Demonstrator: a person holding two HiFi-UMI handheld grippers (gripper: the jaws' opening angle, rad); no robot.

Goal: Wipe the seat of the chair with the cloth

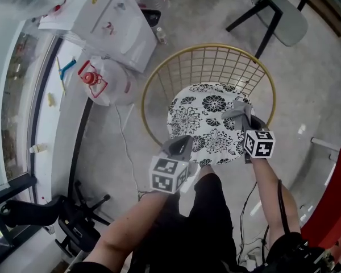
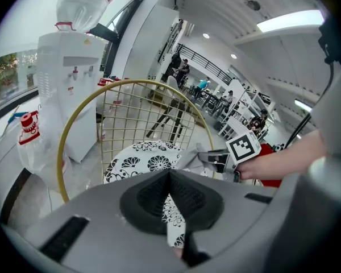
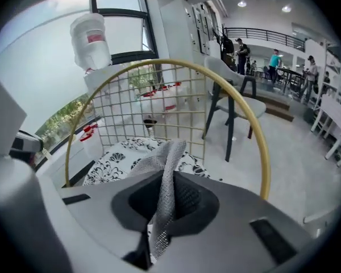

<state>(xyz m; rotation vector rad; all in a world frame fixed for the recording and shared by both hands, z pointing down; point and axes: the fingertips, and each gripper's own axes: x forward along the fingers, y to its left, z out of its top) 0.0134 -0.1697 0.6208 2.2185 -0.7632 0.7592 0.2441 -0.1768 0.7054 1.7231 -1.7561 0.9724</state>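
Note:
A gold wire chair (image 1: 153, 75) carries a round seat cushion (image 1: 207, 124) printed with black flowers on white. My right gripper (image 1: 242, 118) is over the seat's right side, shut on a grey mesh cloth (image 1: 237, 110). In the right gripper view the cloth (image 3: 165, 169) stands up out of the shut jaws, in front of the cushion (image 3: 116, 152). My left gripper (image 1: 179, 146) hangs at the seat's front left edge, jaws together with nothing held. The left gripper view looks across the cushion (image 2: 139, 158) to the right gripper (image 2: 216, 159) and the cloth (image 2: 187, 157).
A white water dispenser (image 1: 116, 24) and a loose water bottle (image 1: 105, 81) stand left of the chair, by the window. A grey chair (image 1: 278, 13) is at the back right, a red seat (image 1: 335, 209) at the right, an office chair base (image 1: 74, 220) at the lower left.

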